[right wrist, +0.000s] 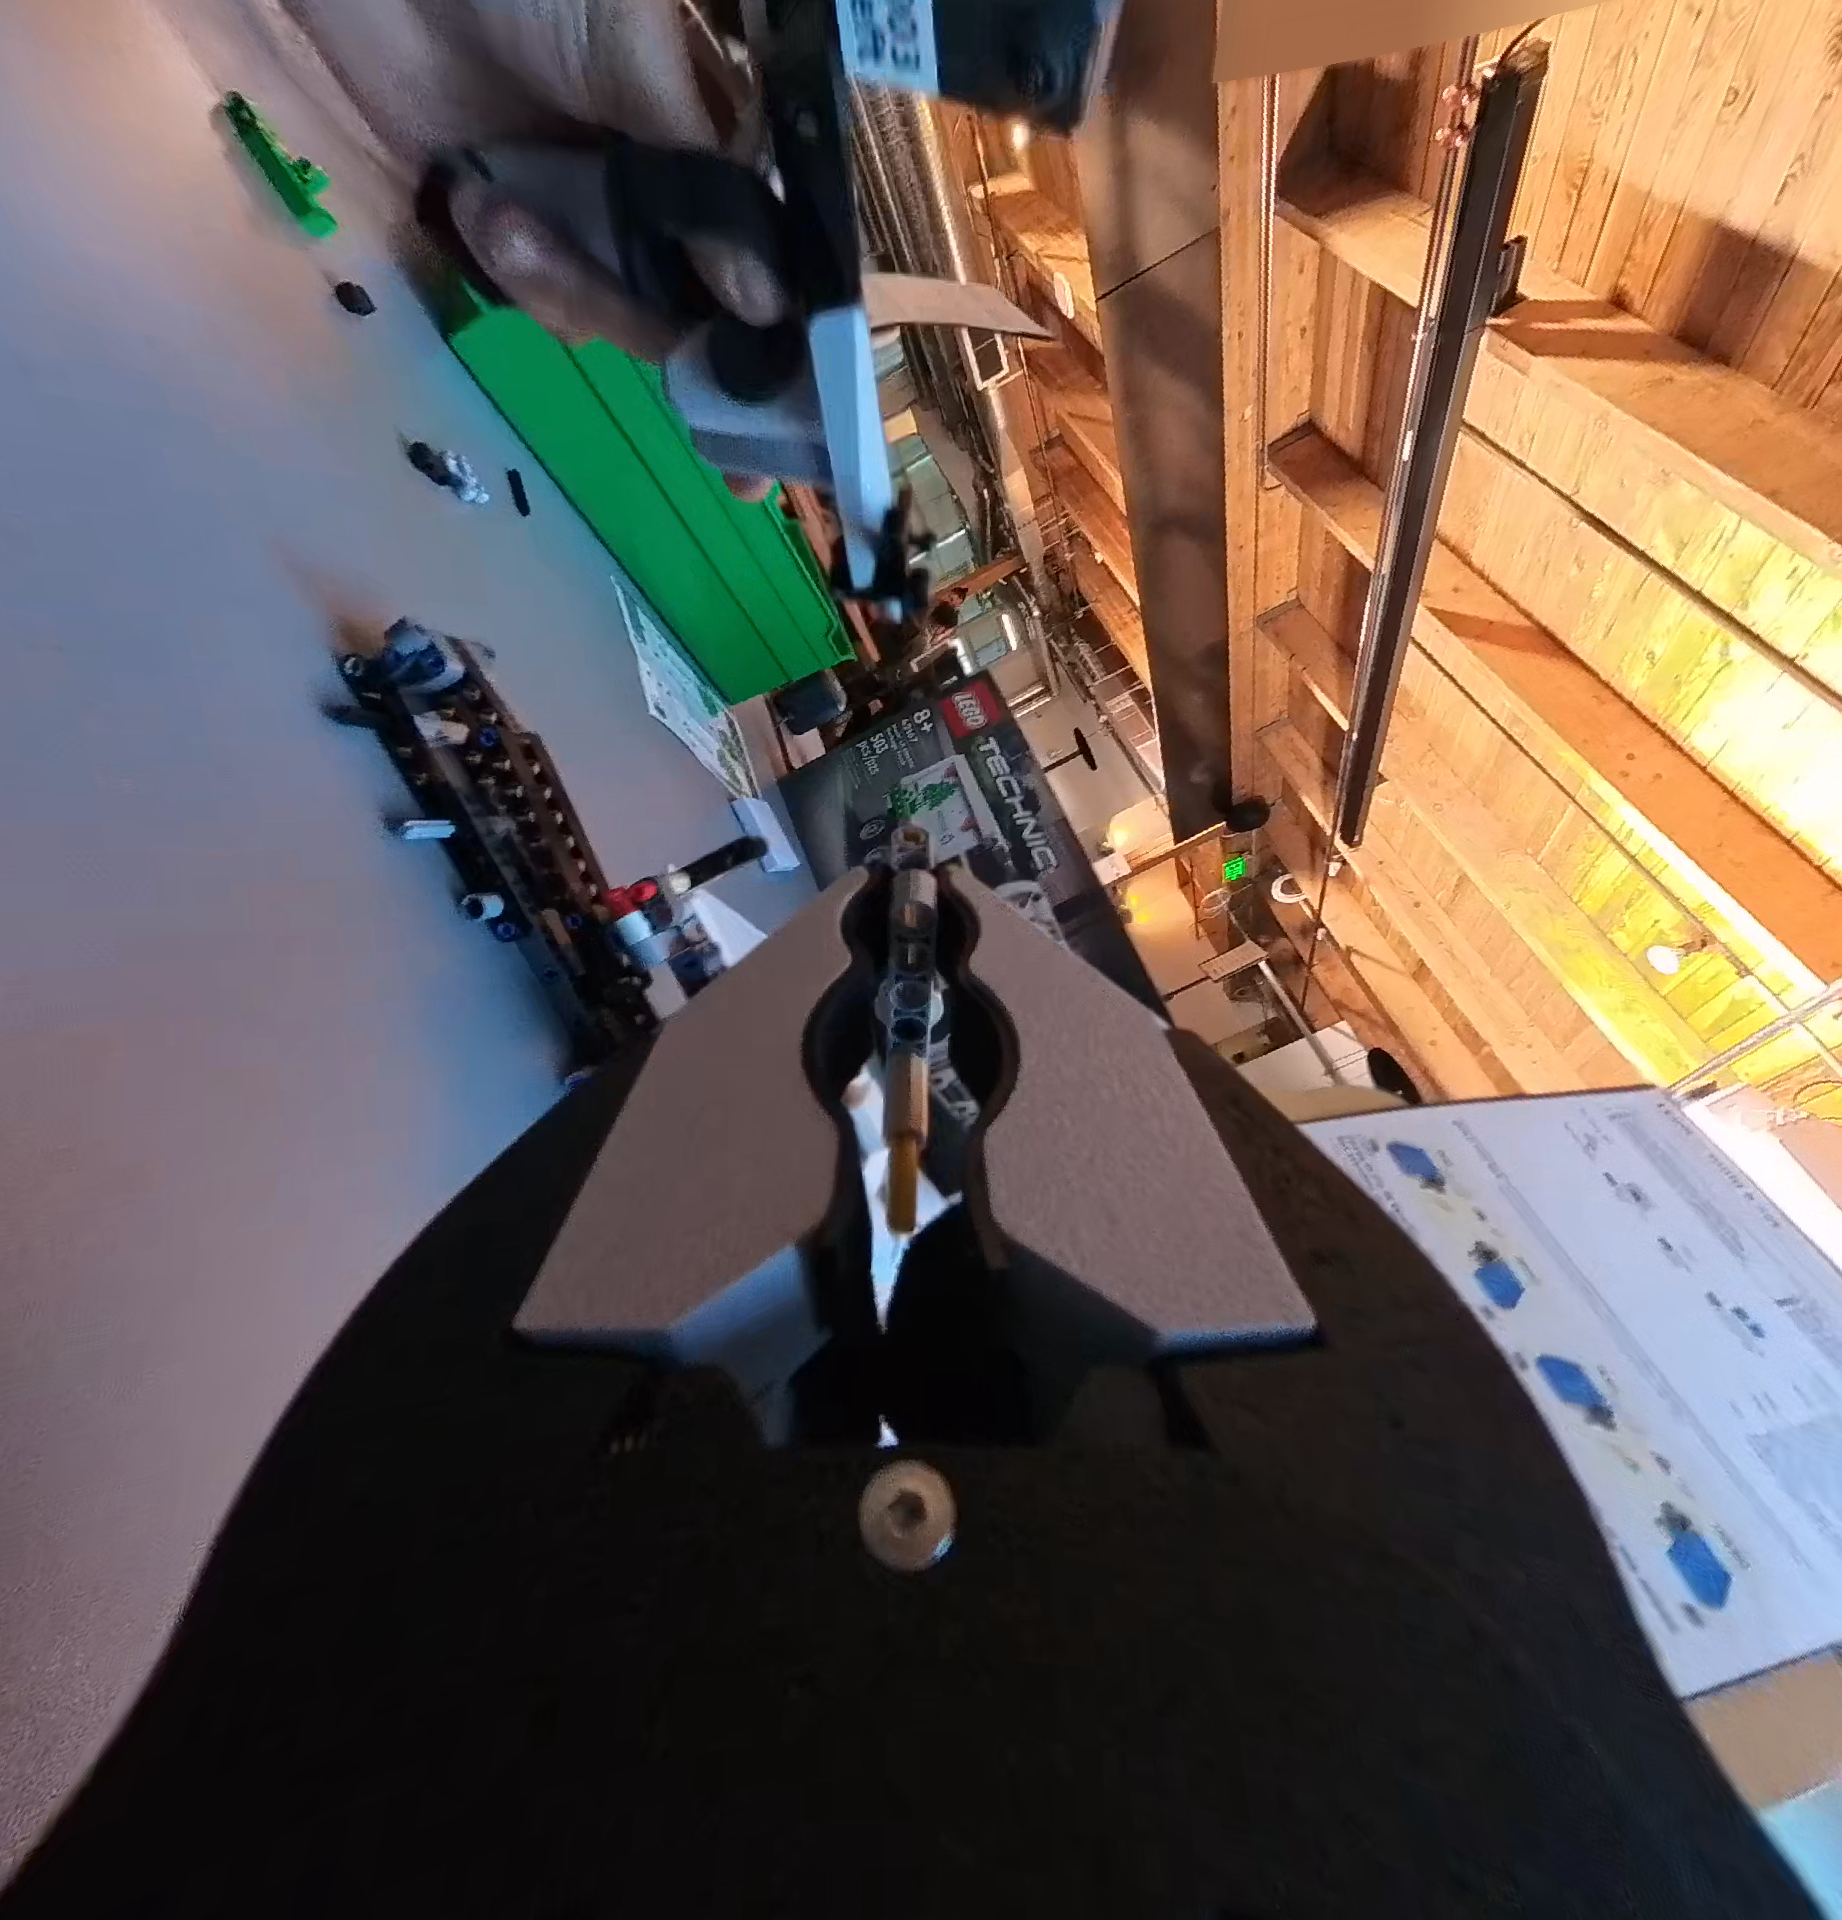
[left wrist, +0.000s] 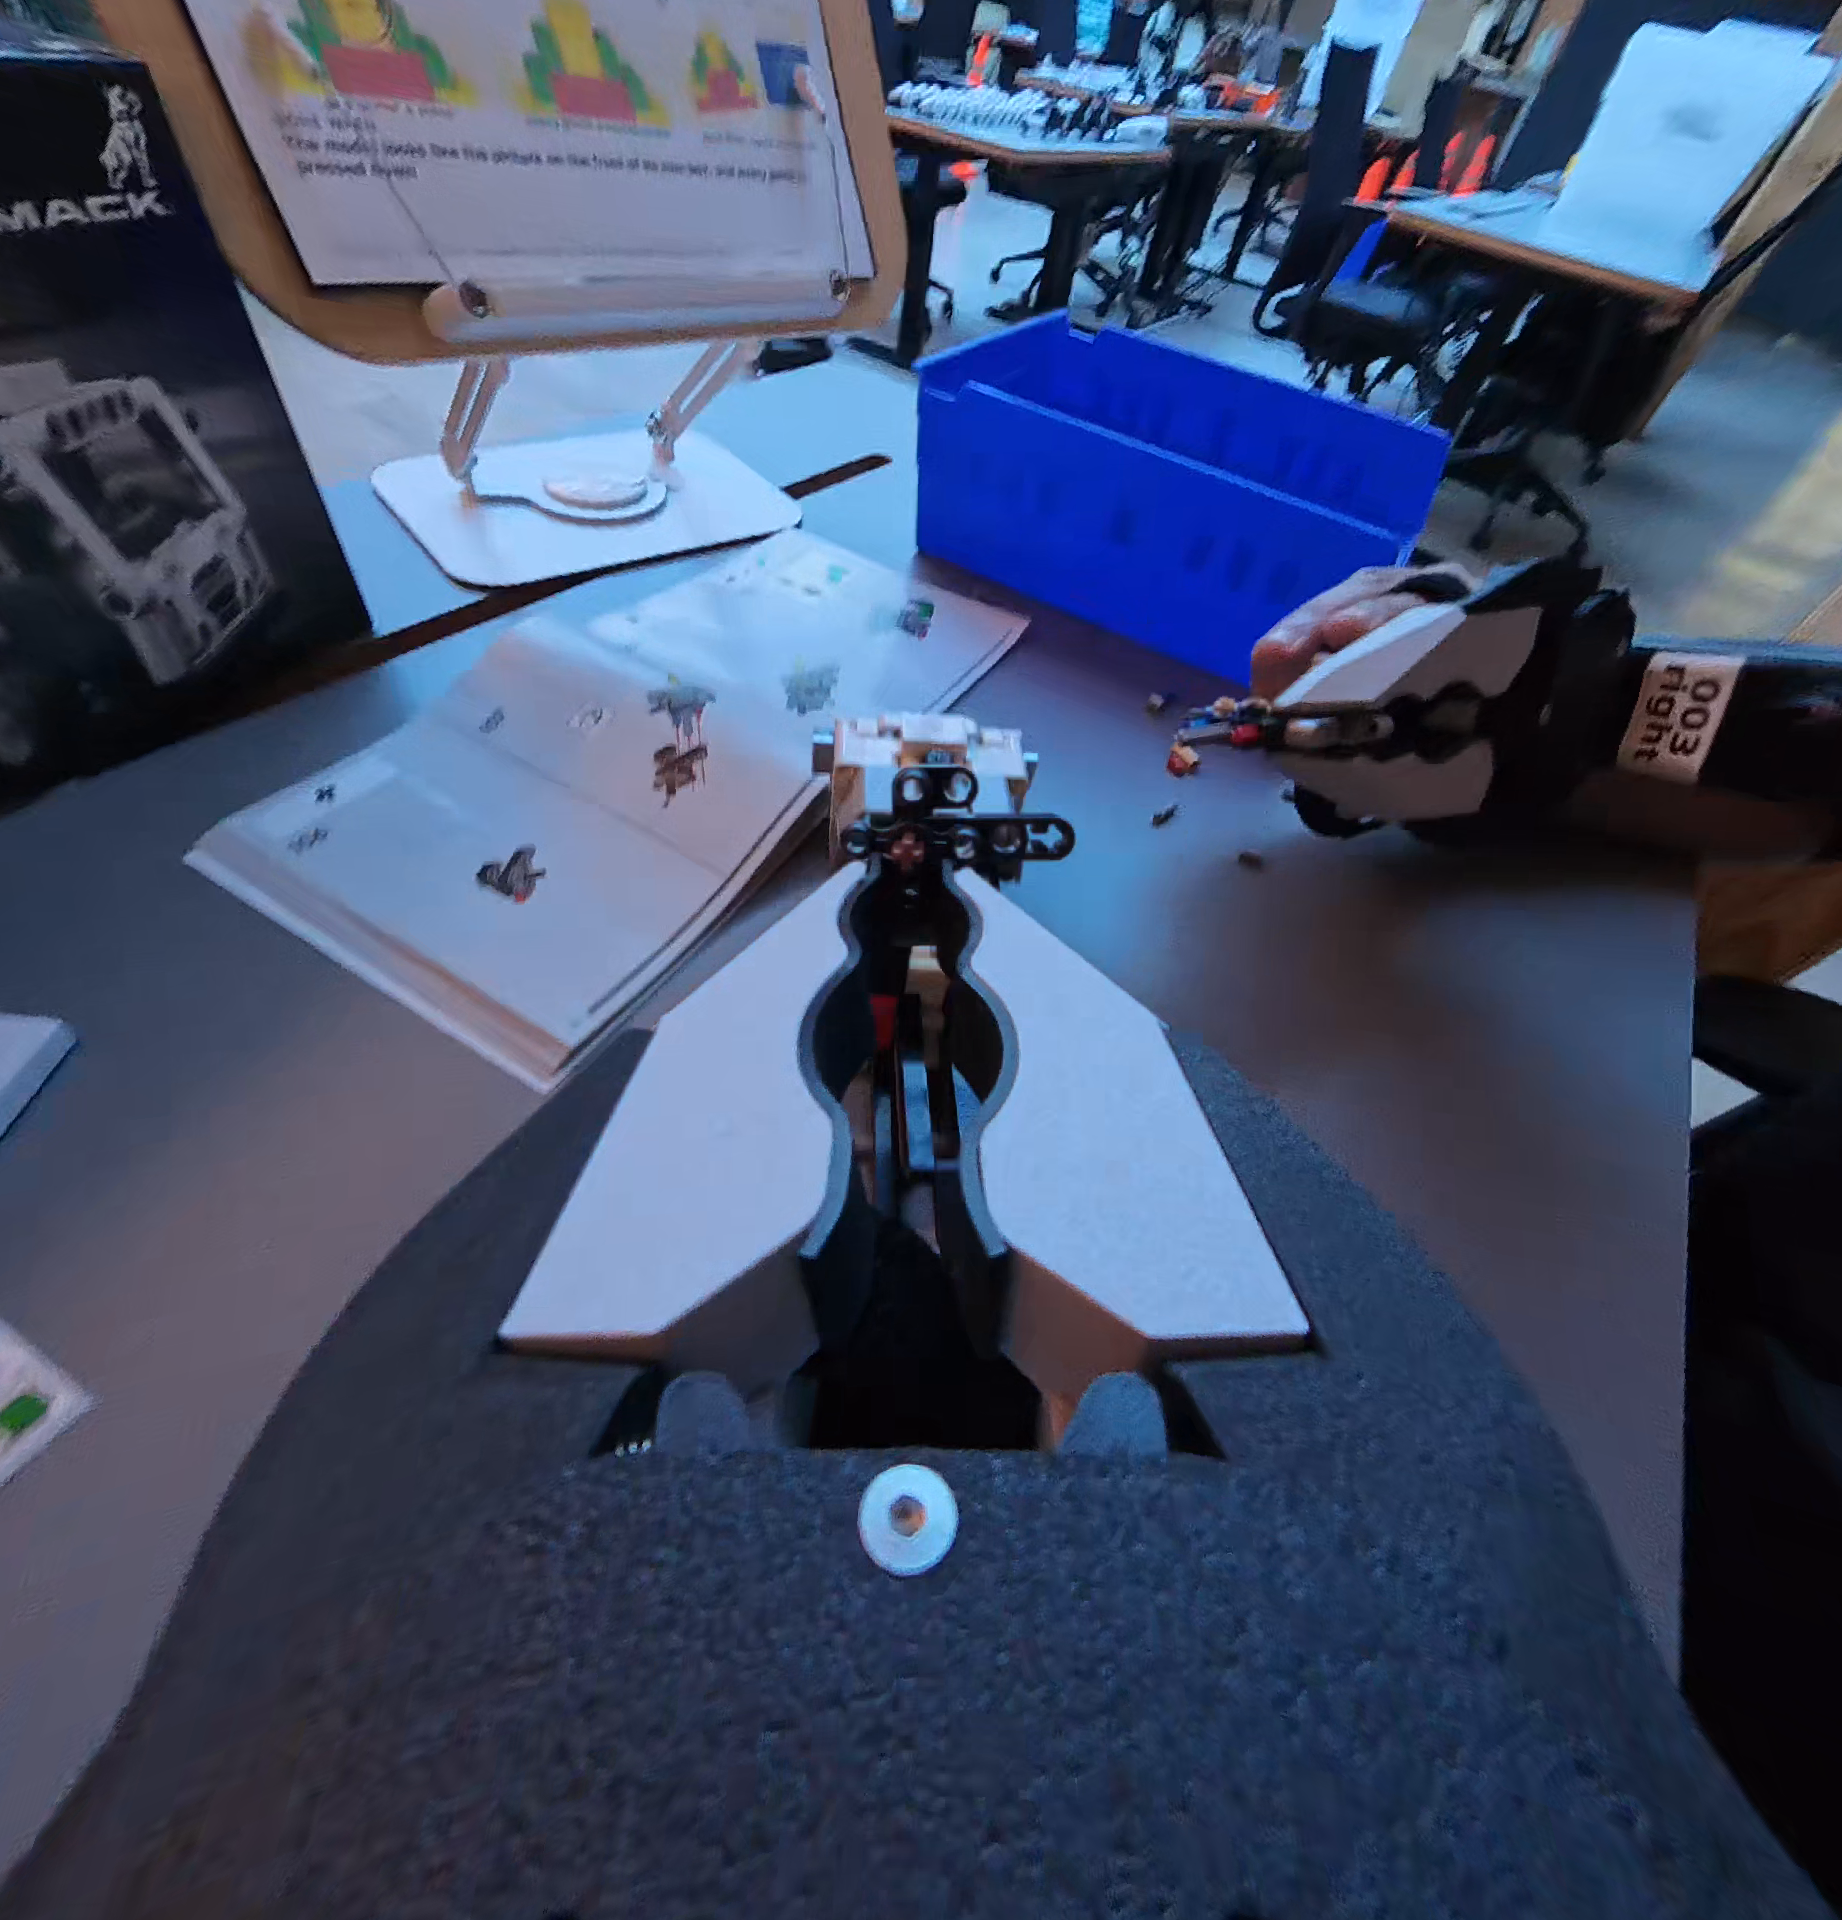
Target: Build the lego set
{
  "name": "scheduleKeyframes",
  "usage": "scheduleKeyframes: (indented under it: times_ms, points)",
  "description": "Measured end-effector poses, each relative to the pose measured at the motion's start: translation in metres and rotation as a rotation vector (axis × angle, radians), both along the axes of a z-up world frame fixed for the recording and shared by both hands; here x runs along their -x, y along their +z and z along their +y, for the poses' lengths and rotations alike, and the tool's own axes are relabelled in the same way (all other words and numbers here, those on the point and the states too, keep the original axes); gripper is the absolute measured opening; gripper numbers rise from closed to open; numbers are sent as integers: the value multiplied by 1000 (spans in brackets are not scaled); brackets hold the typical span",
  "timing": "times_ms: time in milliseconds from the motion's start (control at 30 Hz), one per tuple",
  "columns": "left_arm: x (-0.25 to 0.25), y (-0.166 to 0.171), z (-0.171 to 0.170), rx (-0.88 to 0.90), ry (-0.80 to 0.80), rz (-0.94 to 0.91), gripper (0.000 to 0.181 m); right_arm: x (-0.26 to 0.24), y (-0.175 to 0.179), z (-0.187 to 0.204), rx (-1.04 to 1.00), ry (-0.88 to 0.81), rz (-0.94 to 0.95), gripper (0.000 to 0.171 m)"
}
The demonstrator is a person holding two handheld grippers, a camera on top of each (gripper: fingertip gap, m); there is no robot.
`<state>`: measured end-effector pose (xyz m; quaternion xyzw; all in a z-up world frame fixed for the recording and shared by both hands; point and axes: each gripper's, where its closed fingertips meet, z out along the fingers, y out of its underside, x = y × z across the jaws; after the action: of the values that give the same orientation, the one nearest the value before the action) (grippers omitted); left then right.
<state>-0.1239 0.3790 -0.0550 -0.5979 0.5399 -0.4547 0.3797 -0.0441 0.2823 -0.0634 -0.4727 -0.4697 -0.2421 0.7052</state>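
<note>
My left gripper (left wrist: 906,883) is shut on a black and white lego assembly (left wrist: 932,774). Its black cross beams stick out past the fingertips, above the open instruction booklet (left wrist: 584,790). The left gripper also shows at the top of the right wrist view (right wrist: 881,566), held above the table. My right gripper (right wrist: 909,883) is rolled on its side and shut on a slim grey lego beam with a tan axle (right wrist: 904,997). In the left wrist view the right gripper (left wrist: 1249,727) is low over the table by small loose pieces (left wrist: 1182,758). A long black lego chassis (right wrist: 501,831) lies on the table.
A blue bin (left wrist: 1166,488) stands behind the right gripper. A tilted stand with a printed sheet (left wrist: 543,156) and the black set box (left wrist: 96,416) stand at the back left. A green bin (right wrist: 636,488) and a second printed sheet (right wrist: 1623,1351) show in the right wrist view. The left gripper's tips are roughly 12 centimetres from the right gripper's.
</note>
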Motion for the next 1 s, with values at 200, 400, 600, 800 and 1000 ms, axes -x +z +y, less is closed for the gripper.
scheduleKeyframes:
  times_ms: [200, 400, 600, 800, 1000]
  points:
    - [-35, 9, 6, 5, -138, -97, 5, 26, 11, 26, -12, 22, -67, 6]
    - [-25, 16, -19, 223, -381, -305, 5, 37, 19, 34, 9, -8, 1, 6]
    - [-2, 34, -32, 612, -601, -428, 5, 51, 25, 25, 64, 59, 99, 6]
    - [-7, 21, -44, 722, -657, -393, 5, 52, 26, 17, 115, 53, 187, 6]
    - [-18, 4, -49, 692, -616, -322, 4, 45, 22, 16, 115, 35, 170, 6]
